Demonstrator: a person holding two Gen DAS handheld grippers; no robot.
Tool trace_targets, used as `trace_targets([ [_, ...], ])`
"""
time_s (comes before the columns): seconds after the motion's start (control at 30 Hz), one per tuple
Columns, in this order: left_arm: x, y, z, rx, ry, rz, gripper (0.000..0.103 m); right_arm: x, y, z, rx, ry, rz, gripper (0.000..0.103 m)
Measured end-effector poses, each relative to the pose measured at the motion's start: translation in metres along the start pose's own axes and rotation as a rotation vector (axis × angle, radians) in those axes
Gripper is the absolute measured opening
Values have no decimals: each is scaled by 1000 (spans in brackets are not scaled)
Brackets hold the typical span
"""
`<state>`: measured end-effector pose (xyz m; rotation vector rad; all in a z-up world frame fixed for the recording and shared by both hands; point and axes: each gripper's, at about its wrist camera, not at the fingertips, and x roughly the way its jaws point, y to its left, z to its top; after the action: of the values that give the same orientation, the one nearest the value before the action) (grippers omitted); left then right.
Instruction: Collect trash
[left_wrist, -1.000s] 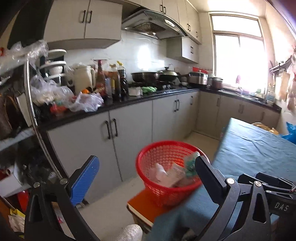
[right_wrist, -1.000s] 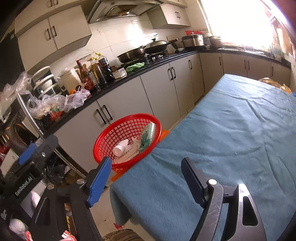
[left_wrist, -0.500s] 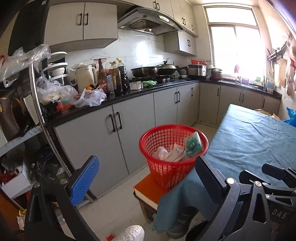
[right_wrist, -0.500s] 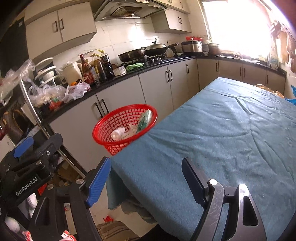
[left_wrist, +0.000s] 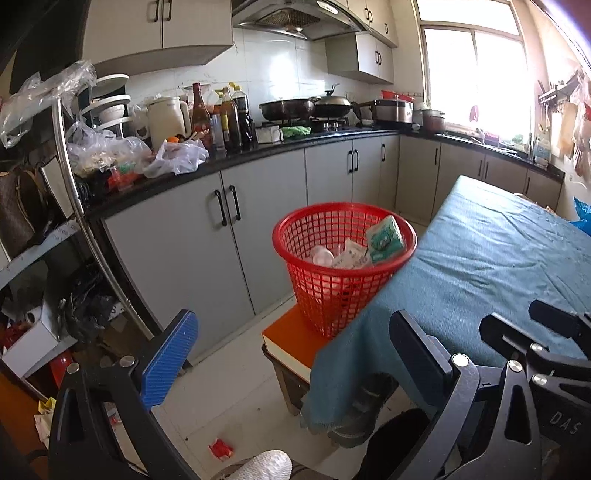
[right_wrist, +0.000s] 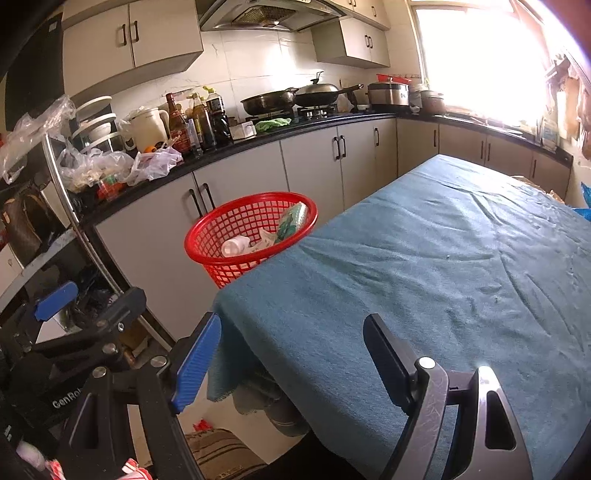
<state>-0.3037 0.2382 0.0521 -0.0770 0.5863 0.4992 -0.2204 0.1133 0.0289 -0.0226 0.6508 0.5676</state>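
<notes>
A red mesh basket (left_wrist: 343, 266) stands on an orange stool (left_wrist: 291, 343) beside the table's corner. It holds a green packet (left_wrist: 384, 240), a white bottle (right_wrist: 234, 245) and paper scraps. My left gripper (left_wrist: 291, 350) hangs open and empty over the floor, short of the basket. My right gripper (right_wrist: 291, 354) is open too, with nothing between its fingers, above the near corner of the teal tablecloth (right_wrist: 443, 258). In the right wrist view the left gripper (right_wrist: 85, 314) shows at the left edge. A small red scrap (left_wrist: 220, 448) lies on the floor.
Grey cabinets under a black counter (left_wrist: 258, 147) run along the far wall, crowded with bottles, a kettle, plastic bags and pans. A metal rack (left_wrist: 74, 184) with bags stands at the left. A shoe (left_wrist: 365, 410) sits under the table corner.
Both grippers have drawn back and sunk, so the basket looks farther off and more floor, the stool and the table corner show. Both stayed open and empty.
</notes>
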Motion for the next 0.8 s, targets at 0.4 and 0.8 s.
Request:
trace_targets([
  [0.4, 18, -4, -11, 10, 52, -4, 103, 12, -7, -6, 22, 32, -22, 84],
  [0.8, 17, 1, -11, -2, 55, -7, 103, 14, 1, -8, 2, 35, -26, 84],
])
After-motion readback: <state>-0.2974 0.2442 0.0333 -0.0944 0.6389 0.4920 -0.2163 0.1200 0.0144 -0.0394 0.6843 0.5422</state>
